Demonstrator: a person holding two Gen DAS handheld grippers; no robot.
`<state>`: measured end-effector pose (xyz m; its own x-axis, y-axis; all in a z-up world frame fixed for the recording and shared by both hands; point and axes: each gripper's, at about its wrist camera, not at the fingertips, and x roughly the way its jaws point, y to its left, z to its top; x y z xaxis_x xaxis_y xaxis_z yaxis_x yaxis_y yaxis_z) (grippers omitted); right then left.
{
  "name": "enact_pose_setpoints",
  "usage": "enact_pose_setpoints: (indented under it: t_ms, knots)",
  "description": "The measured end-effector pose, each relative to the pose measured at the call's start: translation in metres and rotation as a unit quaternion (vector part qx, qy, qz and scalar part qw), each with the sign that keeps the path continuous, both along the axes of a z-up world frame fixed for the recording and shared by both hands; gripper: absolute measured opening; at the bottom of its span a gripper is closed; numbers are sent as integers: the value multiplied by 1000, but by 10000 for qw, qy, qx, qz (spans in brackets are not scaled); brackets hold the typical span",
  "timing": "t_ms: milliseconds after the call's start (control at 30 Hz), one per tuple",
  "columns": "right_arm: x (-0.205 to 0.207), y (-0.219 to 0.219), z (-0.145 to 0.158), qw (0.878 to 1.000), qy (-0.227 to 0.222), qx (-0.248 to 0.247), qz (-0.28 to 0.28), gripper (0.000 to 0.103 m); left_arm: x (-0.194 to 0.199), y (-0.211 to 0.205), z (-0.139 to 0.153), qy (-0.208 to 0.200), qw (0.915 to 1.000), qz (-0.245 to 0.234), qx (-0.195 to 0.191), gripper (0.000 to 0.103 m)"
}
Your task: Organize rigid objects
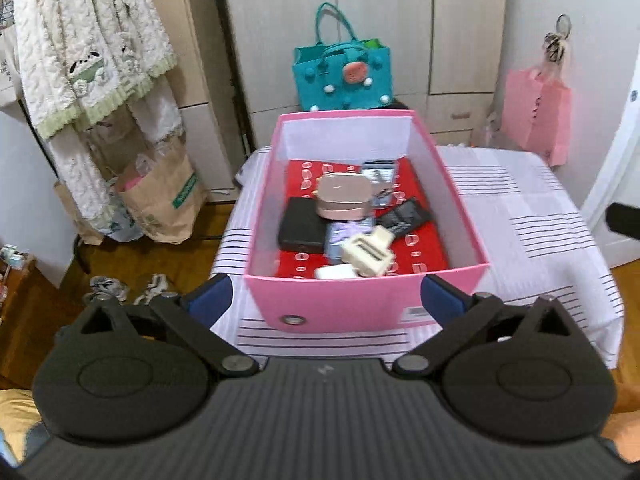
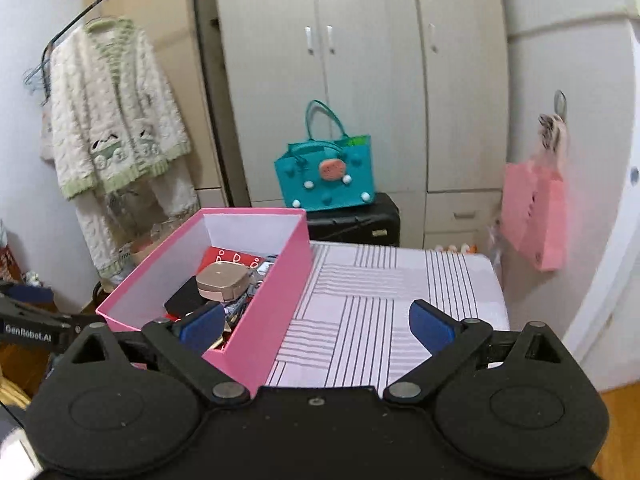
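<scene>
**Both grippers empty, the box holding everything**

The pink box [image 1: 360,304] stands on the striped tablecloth [image 1: 520,216] and holds all the small items in view: a rose-gold case [image 1: 344,198] on top, a black slab [image 1: 302,224] to its left, a cream gadget [image 1: 368,254] near the front wall, all on a red sheet [image 1: 420,240]. No loose item shows on the cloth around the box.

The left gripper [image 1: 338,300] hangs in front of the box's near wall, its blue pads [image 1: 212,296] spread wide with nothing between them. The right gripper [image 2: 316,326] is likewise spread and empty; it sits to the box's right, its left pad overlapping the box's near corner in its own view, while its right pad is over bare cloth.

Judged from this, the packing step looks finished or nearly so: the items are in, and both tools stand clear. The next move probably calls for finding any item left outside these views, or ending. Should the contents need tidying, the rose-gold case sits highest and would be easiest to reach.
</scene>
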<state>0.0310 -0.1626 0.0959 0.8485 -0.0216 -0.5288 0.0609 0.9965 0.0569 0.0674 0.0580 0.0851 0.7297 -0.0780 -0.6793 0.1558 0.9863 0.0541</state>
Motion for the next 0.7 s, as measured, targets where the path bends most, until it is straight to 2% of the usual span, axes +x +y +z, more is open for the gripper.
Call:
enact_pose_setpoints:
  t_ms: [167,367,467,600,700]
  knots:
    - [-19,-7,-6,9996,-139,243,-54,100,-15,-18,-7,-119,9999,-93,-77,102]
    - [-24,-9,-18,9995,-19,-168,-272,100,-24,-27,-16,-105,9996,-66,-268,102]
    - [-25,-10,-22,9994,44,-206,-257,100,-23,-25,-22,44,9990,34,-446,102]
    - [-24,-9,-23,9996,134,-163,-163,100,-24,-27,-29,258,9985,87,-478,102]
    - [-23,-5,-19,9995,149,-259,-123,100,-30,-28,-25,43,9990,277,-352,102]
